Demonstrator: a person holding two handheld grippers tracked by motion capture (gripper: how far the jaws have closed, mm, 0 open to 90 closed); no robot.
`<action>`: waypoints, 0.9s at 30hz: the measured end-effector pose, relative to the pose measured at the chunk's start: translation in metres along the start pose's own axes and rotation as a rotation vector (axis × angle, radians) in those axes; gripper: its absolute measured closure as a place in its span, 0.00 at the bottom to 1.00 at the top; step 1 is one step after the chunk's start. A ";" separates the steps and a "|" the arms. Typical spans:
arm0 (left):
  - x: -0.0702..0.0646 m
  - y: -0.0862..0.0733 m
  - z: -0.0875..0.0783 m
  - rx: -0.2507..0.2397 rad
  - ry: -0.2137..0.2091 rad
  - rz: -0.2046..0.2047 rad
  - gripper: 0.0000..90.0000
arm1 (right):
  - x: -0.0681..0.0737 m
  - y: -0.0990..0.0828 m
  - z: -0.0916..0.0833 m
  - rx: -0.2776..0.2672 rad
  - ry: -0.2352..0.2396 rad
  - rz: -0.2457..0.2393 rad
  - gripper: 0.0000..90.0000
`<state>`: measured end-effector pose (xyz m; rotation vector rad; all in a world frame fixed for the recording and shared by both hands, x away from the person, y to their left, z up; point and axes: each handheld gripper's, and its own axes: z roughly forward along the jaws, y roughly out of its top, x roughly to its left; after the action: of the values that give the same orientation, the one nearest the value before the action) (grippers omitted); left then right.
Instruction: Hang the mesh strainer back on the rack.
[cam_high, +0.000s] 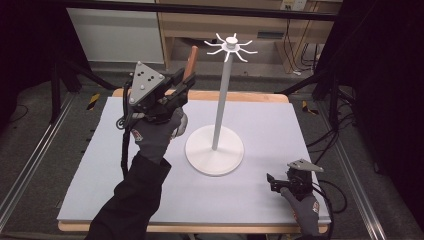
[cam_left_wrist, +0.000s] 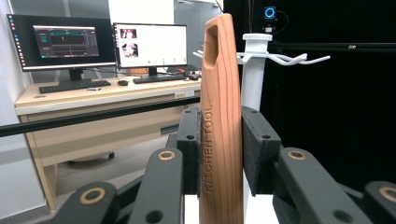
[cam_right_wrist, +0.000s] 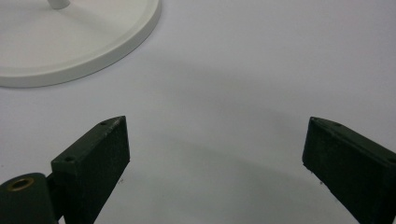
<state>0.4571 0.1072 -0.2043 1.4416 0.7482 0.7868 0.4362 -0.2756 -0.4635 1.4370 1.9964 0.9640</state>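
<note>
A wooden kitchen tool handle (cam_left_wrist: 220, 116) with a slot hole near its top stands upright between the two black jaws of my left gripper (cam_left_wrist: 220, 149), which is shut on it. From above, the same handle (cam_high: 190, 61) sticks up out of the left gripper (cam_high: 181, 84), raised over the table's back left. A white hook stand (cam_high: 221, 95) with curved hooks at its top (cam_high: 231, 46) rises from a round base (cam_high: 215, 150) at mid-table; its hooks (cam_left_wrist: 275, 58) are just behind the handle. My right gripper (cam_high: 271, 181) rests open near the front right, with nothing between its fingers (cam_right_wrist: 93, 158).
A pale mat (cam_high: 260, 195) covers the wooden table. A desk with two monitors (cam_left_wrist: 107, 44) stands beyond the table. Metal rails (cam_high: 30, 165) and cables (cam_high: 330, 135) run along the floor on both sides.
</note>
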 end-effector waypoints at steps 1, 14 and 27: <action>-0.001 0.000 0.001 0.002 0.000 0.002 0.78 | 0.000 0.000 0.000 0.001 -0.001 0.000 0.09; -0.007 0.003 0.013 0.007 -0.011 0.013 0.78 | -0.001 0.000 0.000 -0.001 0.005 0.006 0.09; -0.008 0.003 0.022 0.026 -0.004 0.026 0.78 | -0.001 0.000 0.000 -0.004 0.008 0.004 0.08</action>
<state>0.4705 0.0883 -0.2014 1.4789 0.7400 0.7963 0.4363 -0.2770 -0.4633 1.4378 1.9966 0.9760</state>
